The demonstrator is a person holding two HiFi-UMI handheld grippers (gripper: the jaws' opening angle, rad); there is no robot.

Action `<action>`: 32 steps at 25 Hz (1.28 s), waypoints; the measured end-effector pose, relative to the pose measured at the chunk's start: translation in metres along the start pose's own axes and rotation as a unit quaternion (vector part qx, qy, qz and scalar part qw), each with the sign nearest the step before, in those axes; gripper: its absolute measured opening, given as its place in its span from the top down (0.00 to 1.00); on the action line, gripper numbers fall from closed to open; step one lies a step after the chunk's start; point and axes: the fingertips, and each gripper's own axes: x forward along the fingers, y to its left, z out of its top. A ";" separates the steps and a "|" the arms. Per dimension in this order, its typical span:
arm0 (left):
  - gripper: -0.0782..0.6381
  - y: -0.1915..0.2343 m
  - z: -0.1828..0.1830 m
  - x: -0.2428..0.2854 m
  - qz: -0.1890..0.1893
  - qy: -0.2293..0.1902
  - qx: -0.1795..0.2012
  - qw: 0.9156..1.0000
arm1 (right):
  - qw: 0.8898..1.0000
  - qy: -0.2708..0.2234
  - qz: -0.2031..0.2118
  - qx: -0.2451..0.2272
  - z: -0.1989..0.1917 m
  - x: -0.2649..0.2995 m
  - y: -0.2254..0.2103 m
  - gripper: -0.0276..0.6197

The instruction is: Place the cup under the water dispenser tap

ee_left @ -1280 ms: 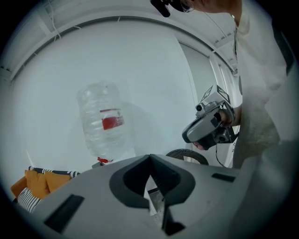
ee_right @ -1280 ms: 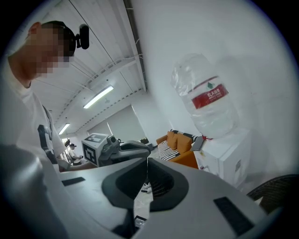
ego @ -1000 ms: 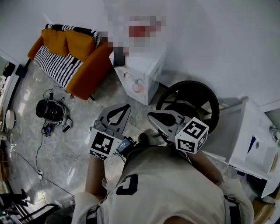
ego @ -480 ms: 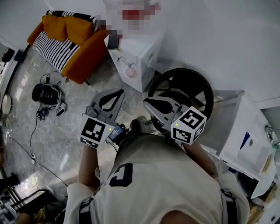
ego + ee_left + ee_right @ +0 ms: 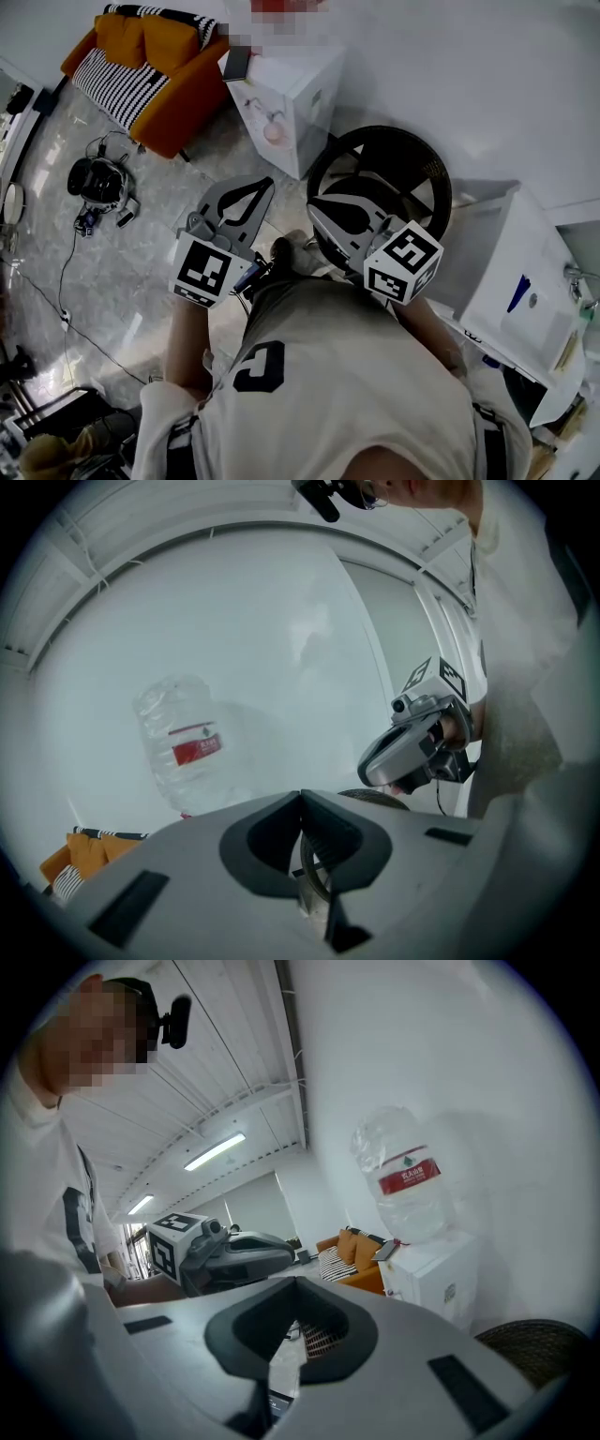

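Ceiling above water dispenser: gripper views

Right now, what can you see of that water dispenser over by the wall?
The water dispenser is a white boxy cabinet standing upright on the floor against the wall, beside an orange sofa. A clear upturned bottle with a red label sits on top. A dark flat thing lies on its top corner; its front shows pinkish fittings.

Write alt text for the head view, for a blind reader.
Seen from above, a person in a beige shirt holds the left gripper and right gripper, both shut and empty, pointed toward a white water dispenser. An orange sofa stands to its left, a round dark wicker basket beside the right gripper.
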 end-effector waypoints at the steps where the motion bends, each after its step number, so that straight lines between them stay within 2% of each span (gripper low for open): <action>1: 0.81 -0.006 0.000 -0.001 0.000 0.000 0.000 1.000 | 1.000 0.000 0.000 -0.001 -0.002 -0.004 0.001 0.92; 5: 0.81 -0.028 0.002 -0.003 0.006 0.005 0.001 1.000 | 1.000 -0.001 0.001 0.004 -0.009 -0.021 0.003 0.92; 10: 0.81 -0.052 0.006 -0.006 0.015 0.016 0.004 1.000 | 1.000 -0.006 0.021 0.017 -0.019 -0.039 0.009 0.92; 17: 0.81 -0.070 0.005 -0.025 0.053 0.032 0.004 0.998 | 0.998 -0.001 0.057 0.031 -0.027 -0.039 0.021 0.91; 25: 0.81 -0.064 -0.003 -0.050 0.082 0.057 -0.003 0.995 | 0.995 0.016 0.087 0.049 -0.037 -0.025 0.044 0.91; 32: 0.81 -0.045 -0.015 -0.069 0.084 0.050 -0.014 0.995 | 0.993 0.040 0.097 0.048 -0.039 0.008 0.062 0.91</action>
